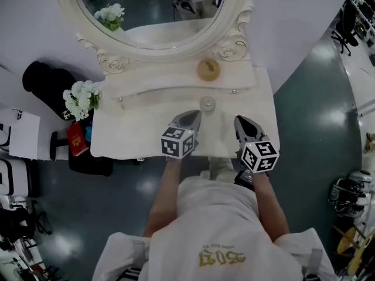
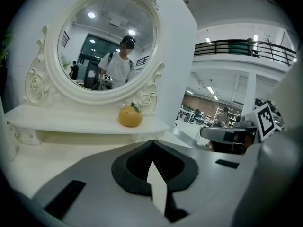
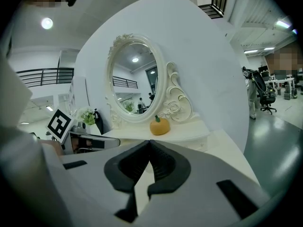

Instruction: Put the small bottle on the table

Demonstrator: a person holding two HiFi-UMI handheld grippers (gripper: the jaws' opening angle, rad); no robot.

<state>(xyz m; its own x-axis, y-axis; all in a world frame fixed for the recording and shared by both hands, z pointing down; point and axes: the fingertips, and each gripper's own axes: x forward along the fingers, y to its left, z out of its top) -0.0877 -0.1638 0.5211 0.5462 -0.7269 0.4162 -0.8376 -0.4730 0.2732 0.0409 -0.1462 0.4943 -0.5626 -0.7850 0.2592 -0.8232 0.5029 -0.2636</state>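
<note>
The small clear bottle [image 1: 207, 103] stands upright on the white dressing table [image 1: 135, 130], just below the raised shelf. My left gripper [image 1: 192, 116] hovers over the table's front half, its tips just short of the bottle on the near left. Its jaws are shut with nothing between them [image 2: 152, 144]. My right gripper [image 1: 242, 122] is to the right of the bottle, likewise shut and empty [image 3: 149, 144]. The jaws hide the bottle in both gripper views.
An orange fruit-shaped ornament [image 1: 208, 69] sits on the shelf under the oval mirror [image 1: 153, 10]. White flowers [image 1: 82, 96] stand at the table's left end, with a red item [image 1: 76, 138] and dark bags [image 1: 47, 81] on the floor beside it.
</note>
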